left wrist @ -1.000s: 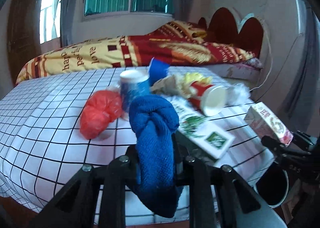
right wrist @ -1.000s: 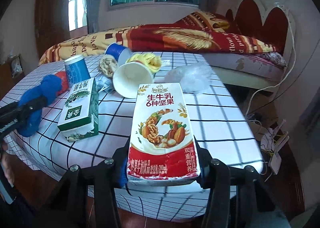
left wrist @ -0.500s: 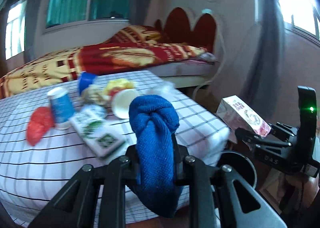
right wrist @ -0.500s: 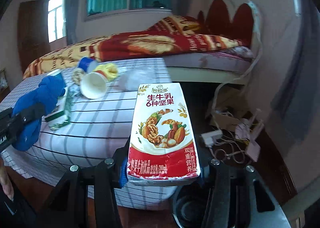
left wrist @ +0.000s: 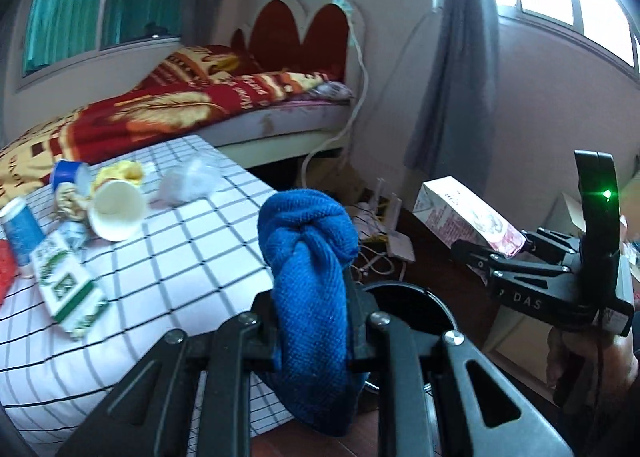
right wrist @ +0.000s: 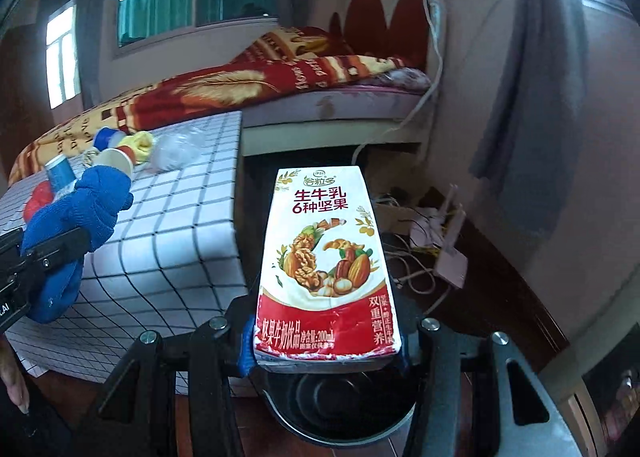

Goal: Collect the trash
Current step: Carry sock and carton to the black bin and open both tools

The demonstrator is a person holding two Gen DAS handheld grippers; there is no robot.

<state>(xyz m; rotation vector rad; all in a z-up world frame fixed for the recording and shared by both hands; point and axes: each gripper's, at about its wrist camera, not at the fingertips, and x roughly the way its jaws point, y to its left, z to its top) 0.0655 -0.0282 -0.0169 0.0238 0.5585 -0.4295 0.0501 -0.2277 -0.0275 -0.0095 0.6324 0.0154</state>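
Observation:
My left gripper (left wrist: 316,341) is shut on a bunched blue cloth (left wrist: 308,281), held off the table's right end above a black trash bin (left wrist: 412,309) on the floor. My right gripper (right wrist: 326,341) is shut on a red-and-white milk carton (right wrist: 326,257), held directly over the bin (right wrist: 340,401). The carton (left wrist: 464,213) and right gripper (left wrist: 492,253) also show in the left wrist view; the cloth (right wrist: 76,217) shows in the right wrist view. More trash lies on the checked table (left wrist: 192,257): a green-and-white carton (left wrist: 66,289), paper cups (left wrist: 116,209), crumpled plastic (left wrist: 186,183).
A bed with a red and yellow blanket (left wrist: 180,109) stands behind the table. Cables and a white power strip (right wrist: 448,257) lie on the floor by the wall. A grey curtain (left wrist: 452,69) hangs at the right.
Both grippers have swung right, away from the table, with the cloth and the milk carton still held. The trash bin has come into view beneath them.

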